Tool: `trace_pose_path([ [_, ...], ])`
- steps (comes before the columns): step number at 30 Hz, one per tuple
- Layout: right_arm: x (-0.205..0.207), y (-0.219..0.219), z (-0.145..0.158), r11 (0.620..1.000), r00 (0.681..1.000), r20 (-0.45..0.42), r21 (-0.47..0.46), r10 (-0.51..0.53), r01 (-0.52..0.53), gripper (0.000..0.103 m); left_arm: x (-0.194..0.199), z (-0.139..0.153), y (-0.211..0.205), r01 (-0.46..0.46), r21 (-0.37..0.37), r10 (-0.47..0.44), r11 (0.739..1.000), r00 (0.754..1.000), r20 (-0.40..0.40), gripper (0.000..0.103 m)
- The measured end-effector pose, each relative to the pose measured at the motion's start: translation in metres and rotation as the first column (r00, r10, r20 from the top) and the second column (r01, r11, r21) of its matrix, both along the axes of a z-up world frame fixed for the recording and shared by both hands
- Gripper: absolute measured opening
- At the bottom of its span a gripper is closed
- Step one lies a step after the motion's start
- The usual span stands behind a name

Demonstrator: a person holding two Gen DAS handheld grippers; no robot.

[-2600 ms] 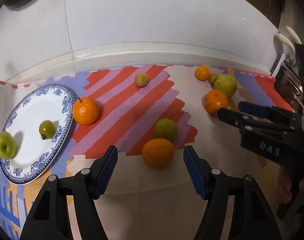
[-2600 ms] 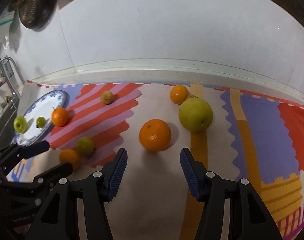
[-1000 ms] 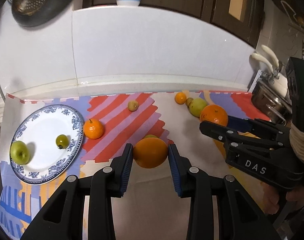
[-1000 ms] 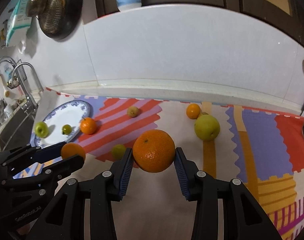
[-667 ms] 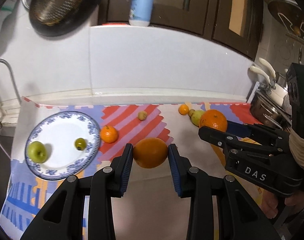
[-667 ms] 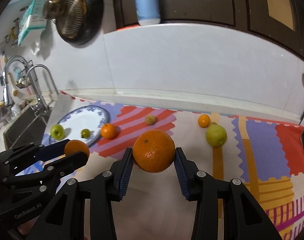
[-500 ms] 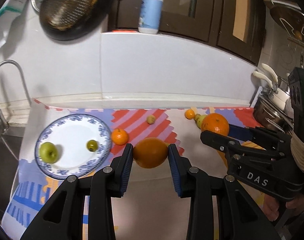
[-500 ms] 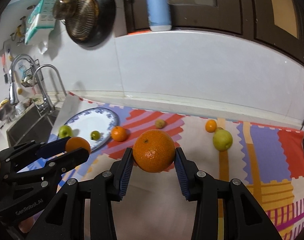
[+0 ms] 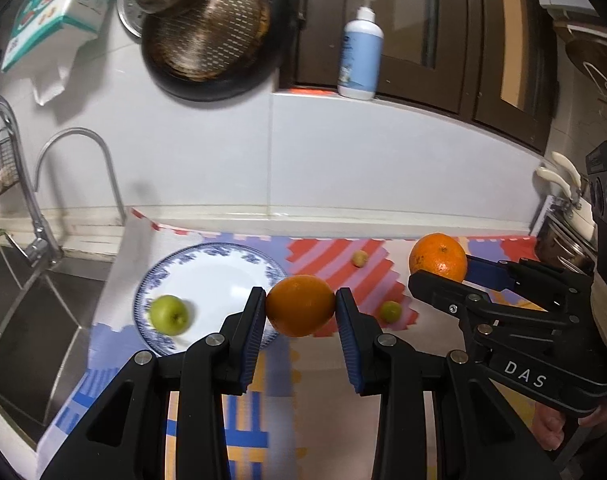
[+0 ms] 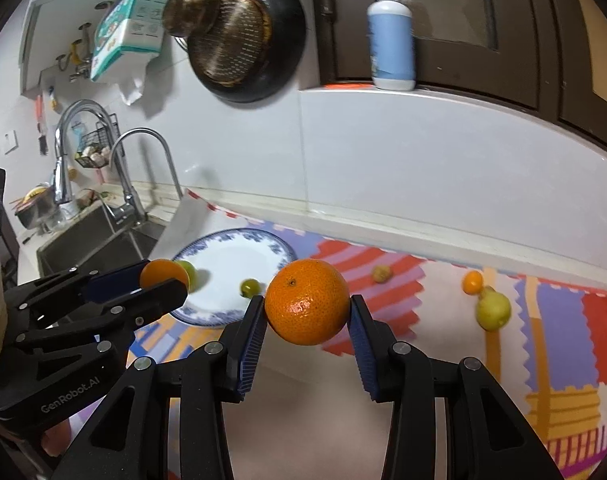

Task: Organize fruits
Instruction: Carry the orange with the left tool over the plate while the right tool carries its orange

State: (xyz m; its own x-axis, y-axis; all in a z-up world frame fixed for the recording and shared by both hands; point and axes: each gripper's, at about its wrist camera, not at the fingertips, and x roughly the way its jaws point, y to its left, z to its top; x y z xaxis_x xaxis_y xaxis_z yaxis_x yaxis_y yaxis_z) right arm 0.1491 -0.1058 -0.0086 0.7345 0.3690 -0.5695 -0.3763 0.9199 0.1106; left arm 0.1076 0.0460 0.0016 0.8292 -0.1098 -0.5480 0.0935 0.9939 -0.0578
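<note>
My left gripper (image 9: 299, 316) is shut on a smooth orange (image 9: 300, 305), held above the right rim of the blue-patterned white plate (image 9: 223, 276). A green apple (image 9: 169, 315) lies on the plate. My right gripper (image 10: 307, 320) is shut on a dimpled orange (image 10: 307, 302), held in the air right of the plate (image 10: 227, 264); it also shows in the left wrist view (image 9: 438, 259). A small green fruit (image 10: 250, 287) lies on the plate.
A small green fruit (image 9: 390, 311) and a small brownish fruit (image 9: 359, 258) lie on the striped mat. A small orange (image 10: 473, 282) and a yellow-green pear (image 10: 493, 310) lie at the right. A sink with tap (image 9: 35, 240) is left of the plate.
Both grippers closed on oranges, lifted them off the mat and have moved left toward the plate; the view has risen and the sink has come into sight.
</note>
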Motion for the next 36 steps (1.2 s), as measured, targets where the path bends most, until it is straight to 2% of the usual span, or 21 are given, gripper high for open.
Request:
trace_pose_path([
  [9, 0.024, 0.041, 0.002, 0.997, 0.998, -0.005, 0.015, 0.070, -0.069, 0.042, 0.014, 0.006, 0.034, -0.062, 0.026, 0.061, 0.998, 0.998, 0.012, 0.035],
  [18, 0.064, 0.075, -0.006, 0.993, 0.993, -0.038, 0.013, 0.115, -0.115, 0.042, 0.048, -0.003, 0.063, -0.113, 0.074, 0.114, 0.991, 0.993, -0.009, 0.035],
  [24, 0.098, 0.099, -0.026, 0.989, 0.985, -0.097, -0.007, 0.143, -0.144, 0.042, 0.081, -0.020, 0.085, -0.139, 0.078, 0.143, 0.987, 0.988, -0.056, 0.035],
  [28, 0.119, 0.114, -0.043, 0.986, 0.975, -0.151, -0.010, 0.166, -0.169, 0.042, 0.102, -0.033, 0.099, -0.128, 0.053, 0.132, 0.990, 0.987, -0.094, 0.035],
  [36, 0.156, 0.137, -0.070, 0.982, 0.959, -0.223, -0.032, 0.175, -0.187, 0.042, 0.136, -0.062, 0.116, -0.108, 0.069, 0.118, 0.992, 0.979, -0.166, 0.035],
])
